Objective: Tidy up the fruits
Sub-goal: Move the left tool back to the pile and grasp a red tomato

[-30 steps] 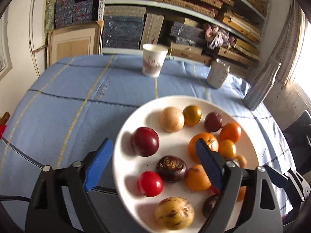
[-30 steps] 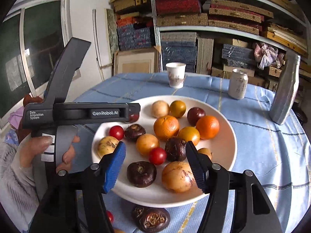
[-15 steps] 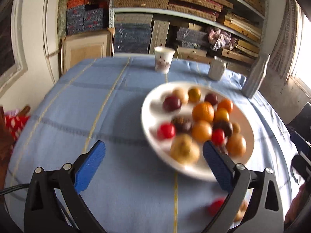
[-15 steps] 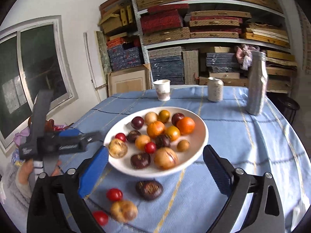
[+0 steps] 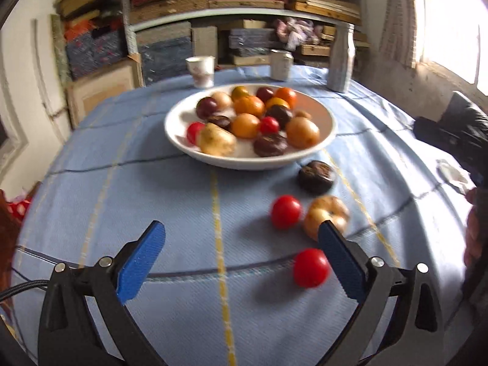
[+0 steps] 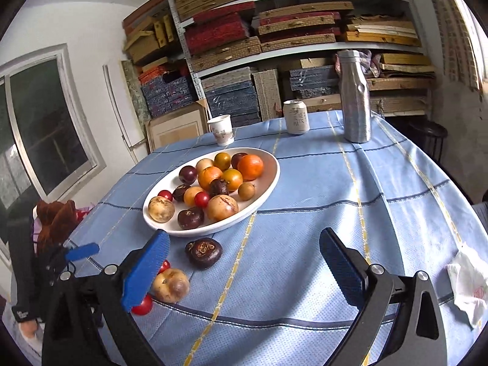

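A white plate holds several fruits: oranges, dark plums, red tomatoes and tan fruits. Loose on the blue cloth in front of it lie a dark fruit, a tan fruit and two red tomatoes; one tomato shows partly behind my right gripper's left finger. My left gripper is open and empty, above the cloth, left of the loose fruits. My right gripper is open and empty, to the right of them. The left gripper also shows at the left edge of the right wrist view.
A paper cup, a can and a silver bottle stand behind the plate. A crumpled tissue lies at the table's right edge. Shelves of stacked boxes fill the back wall. A window is at the left.
Both grippers have pulled back from the plate toward the table's near edge. The loose fruits in front of the plate have come into the left wrist view.
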Available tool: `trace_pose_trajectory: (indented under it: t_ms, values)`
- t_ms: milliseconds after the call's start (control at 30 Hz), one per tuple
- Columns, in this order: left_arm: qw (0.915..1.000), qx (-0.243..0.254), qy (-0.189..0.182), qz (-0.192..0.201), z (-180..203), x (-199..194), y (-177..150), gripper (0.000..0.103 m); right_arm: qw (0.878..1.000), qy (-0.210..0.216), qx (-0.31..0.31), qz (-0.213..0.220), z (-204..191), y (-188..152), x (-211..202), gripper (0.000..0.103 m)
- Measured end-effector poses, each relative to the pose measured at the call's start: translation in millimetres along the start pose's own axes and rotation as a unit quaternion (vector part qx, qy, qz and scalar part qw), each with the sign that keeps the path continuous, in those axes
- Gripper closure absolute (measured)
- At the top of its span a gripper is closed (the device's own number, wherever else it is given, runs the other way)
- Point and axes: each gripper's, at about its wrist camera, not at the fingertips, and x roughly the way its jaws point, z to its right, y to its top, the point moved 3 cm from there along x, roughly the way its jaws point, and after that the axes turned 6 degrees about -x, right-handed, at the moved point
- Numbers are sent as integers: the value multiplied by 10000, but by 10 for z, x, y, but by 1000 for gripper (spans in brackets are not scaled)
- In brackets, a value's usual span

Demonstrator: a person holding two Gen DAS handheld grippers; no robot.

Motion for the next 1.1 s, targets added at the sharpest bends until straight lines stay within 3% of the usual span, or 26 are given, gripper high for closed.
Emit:
trace_pose_trajectory:
  t_ms: [67,200,767,833,900,1100]
  values:
    - [9995,7,-262,-187,28,23,-46,5,10000,-13,60,-48,21,-18,15,4]
    - [9981,194,-413,-408,115,66,-102,5,9999,-23,70,-122,23,-39,39,4]
    - [9951,563,-626,-523,299,67,-160,5,9996,-18,39,-275,8,-62,101,4]
    - [9948,566,-643,-547,301,78,-161,13,9996,-11,31,-288,3,-61,106,4]
    - [9940,548,-691,-653,300,115,-167,36,9995,-8,23,-303,0,-63,113,4]
    - [9934,501,-744,-717,290,143,-165,40,9994,4,23,-335,1,-71,128,4]
